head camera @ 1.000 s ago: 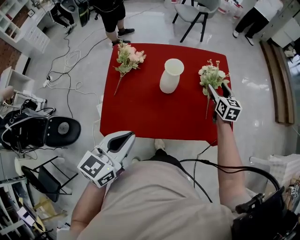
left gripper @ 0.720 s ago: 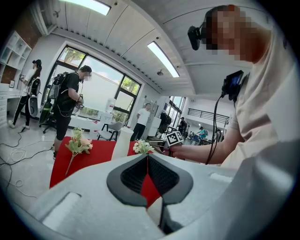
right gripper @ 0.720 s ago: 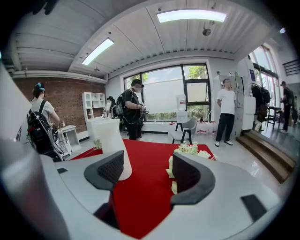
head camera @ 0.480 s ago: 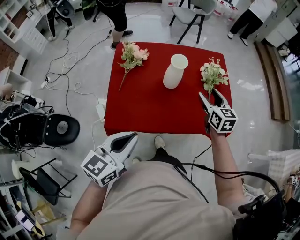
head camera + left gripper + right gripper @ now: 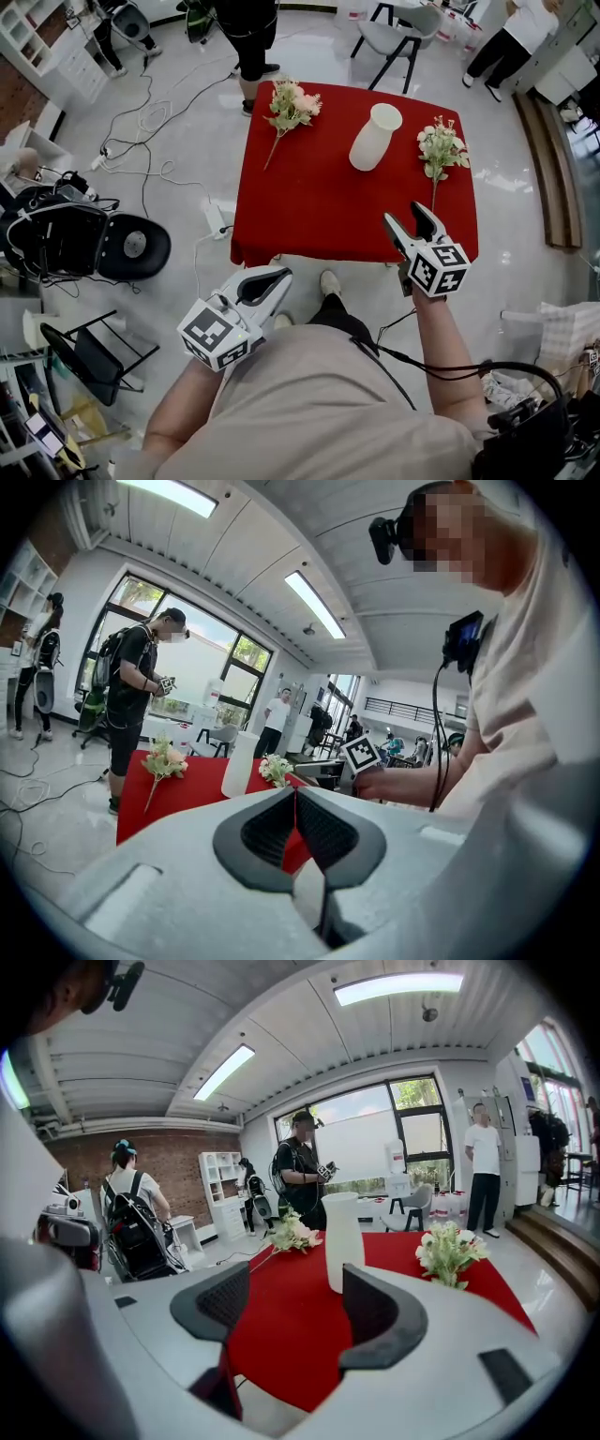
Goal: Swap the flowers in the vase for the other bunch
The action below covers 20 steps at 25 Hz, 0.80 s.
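Red table [image 5: 309,206] bears a vase [image 5: 375,137]; left tongs [image 5: 279,275] closed, right tongs [image 5: 407,216] spread, empty.

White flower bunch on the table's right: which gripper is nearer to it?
Right. The right gripper hovers at the near edge of the table, close to the stem end of the white flower bunch. The left gripper hangs off the table, beyond its near left corner.

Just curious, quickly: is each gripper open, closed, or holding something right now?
Left gripper: closed, holding nothing.
Right gripper: open, holding nothing.
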Available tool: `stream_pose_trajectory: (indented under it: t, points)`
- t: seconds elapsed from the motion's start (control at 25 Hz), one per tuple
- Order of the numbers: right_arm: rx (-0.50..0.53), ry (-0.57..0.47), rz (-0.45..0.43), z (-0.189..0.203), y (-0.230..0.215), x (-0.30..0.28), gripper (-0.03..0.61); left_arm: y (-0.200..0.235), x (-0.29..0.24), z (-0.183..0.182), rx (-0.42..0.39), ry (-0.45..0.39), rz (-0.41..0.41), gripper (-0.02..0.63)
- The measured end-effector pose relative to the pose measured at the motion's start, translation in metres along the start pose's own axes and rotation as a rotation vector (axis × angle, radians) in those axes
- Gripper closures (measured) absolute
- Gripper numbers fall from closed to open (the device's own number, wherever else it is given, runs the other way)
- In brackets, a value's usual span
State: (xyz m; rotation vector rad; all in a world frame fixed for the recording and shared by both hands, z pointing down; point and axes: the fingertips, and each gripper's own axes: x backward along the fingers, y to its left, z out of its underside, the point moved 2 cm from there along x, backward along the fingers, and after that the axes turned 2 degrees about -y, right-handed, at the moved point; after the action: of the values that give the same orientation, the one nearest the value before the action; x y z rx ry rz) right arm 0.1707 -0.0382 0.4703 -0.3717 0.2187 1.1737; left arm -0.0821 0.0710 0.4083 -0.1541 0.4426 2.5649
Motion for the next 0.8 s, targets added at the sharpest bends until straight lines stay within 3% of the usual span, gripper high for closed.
stream_pose_trajectory:
  t: [0.4,0.64,0.8]
  points:
    - [-0.042,0.031,-0.123,0.025,0.108,-0.021,0.261,-0.006,0.092,0.021,-0.003,-0.004,-0.043,0.606]
    - [-0.090,0.048,-0.204,0.020,0.143,-0.081,0.270,0.004,0.119,0.038,0.013,-0.010,-0.121,0.606]
    - [-0.150,0.065,-0.232,0.002,0.147,-0.141,0.268,0.026,0.121,0.029,0.022,-0.025,-0.177,0.605]
